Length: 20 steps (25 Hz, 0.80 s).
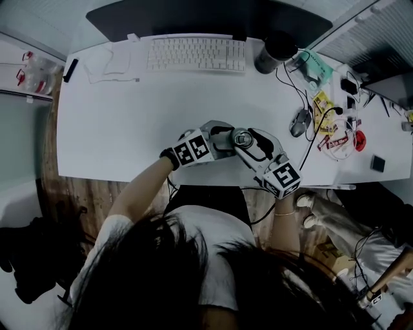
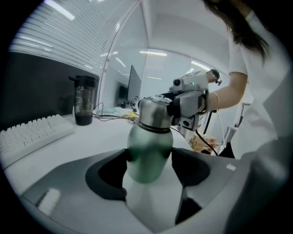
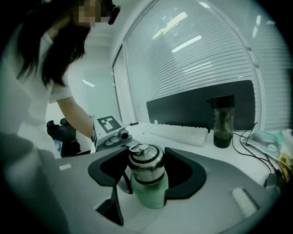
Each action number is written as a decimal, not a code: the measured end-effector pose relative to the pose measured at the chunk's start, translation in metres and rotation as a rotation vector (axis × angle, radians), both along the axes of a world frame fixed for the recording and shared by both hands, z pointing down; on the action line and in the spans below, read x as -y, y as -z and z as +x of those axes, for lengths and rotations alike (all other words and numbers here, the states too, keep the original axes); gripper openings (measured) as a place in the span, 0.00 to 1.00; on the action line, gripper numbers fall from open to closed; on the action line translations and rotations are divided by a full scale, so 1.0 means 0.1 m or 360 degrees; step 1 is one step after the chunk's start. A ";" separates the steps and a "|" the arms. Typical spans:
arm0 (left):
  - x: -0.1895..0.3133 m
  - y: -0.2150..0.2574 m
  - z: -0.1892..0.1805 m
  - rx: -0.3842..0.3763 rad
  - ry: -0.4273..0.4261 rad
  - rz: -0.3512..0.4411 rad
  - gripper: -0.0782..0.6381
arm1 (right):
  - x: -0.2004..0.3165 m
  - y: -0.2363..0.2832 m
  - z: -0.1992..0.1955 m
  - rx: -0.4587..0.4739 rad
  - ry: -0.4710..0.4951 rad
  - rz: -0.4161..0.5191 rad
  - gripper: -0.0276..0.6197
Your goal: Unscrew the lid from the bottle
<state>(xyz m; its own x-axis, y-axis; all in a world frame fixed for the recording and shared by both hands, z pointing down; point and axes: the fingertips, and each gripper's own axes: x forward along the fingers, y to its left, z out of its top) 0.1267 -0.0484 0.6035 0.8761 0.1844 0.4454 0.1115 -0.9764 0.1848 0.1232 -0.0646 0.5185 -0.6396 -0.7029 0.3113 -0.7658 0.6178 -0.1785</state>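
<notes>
A green bottle [image 2: 147, 154] with a steel lid [image 3: 144, 161] stands near the front edge of the white desk [image 1: 122, 122]. From the left, my left gripper [image 2: 149, 161] is shut on the green body, a dark pad [image 2: 112, 176] on each side. My right gripper [image 3: 145, 168] comes from the right and is shut on the lid, its jaws hugging the steel collar above the green body [image 3: 149, 194]. In the head view the bottle [image 1: 242, 137] shows only as its round top, between the left gripper [image 1: 222, 139] and the right gripper [image 1: 250, 144].
A white keyboard [image 1: 195, 54] and a dark tumbler [image 1: 274, 51] sit at the back of the desk, below a monitor [image 1: 206, 16]. A mouse [image 1: 299, 122], cables and snack packets [image 1: 330, 132] crowd the right side. The desk's front edge runs just behind the grippers.
</notes>
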 end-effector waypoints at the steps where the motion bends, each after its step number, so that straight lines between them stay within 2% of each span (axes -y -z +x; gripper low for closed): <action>1: 0.00 0.00 0.00 0.0000 -0.0005 -0.0007 0.61 | 0.00 0.00 0.00 0.0005 0.0058 -0.0003 0.42; 7: -0.02 -0.03 -0.02 0.0009 -0.0039 -0.0032 0.61 | -0.03 -0.01 -0.04 0.0038 0.0373 -0.0042 0.42; 12: -0.01 -0.06 -0.03 0.0031 -0.0084 -0.0038 0.61 | -0.03 0.00 -0.05 0.0096 0.0567 -0.0063 0.42; 16: 0.00 -0.08 -0.03 0.0045 -0.0095 -0.0052 0.60 | -0.03 0.03 -0.06 0.0127 0.0672 -0.0096 0.42; 20: -0.01 -0.14 -0.05 0.0077 -0.0108 -0.0043 0.60 | -0.02 0.07 -0.05 0.0177 0.0690 -0.0126 0.42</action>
<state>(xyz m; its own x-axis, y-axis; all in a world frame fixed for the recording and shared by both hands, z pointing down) 0.1220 -0.0475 0.6179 0.8388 0.2548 0.4811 0.1673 -0.9616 0.2175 0.1178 -0.0621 0.5113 -0.9022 -0.3395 0.2661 -0.4129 0.8584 -0.3046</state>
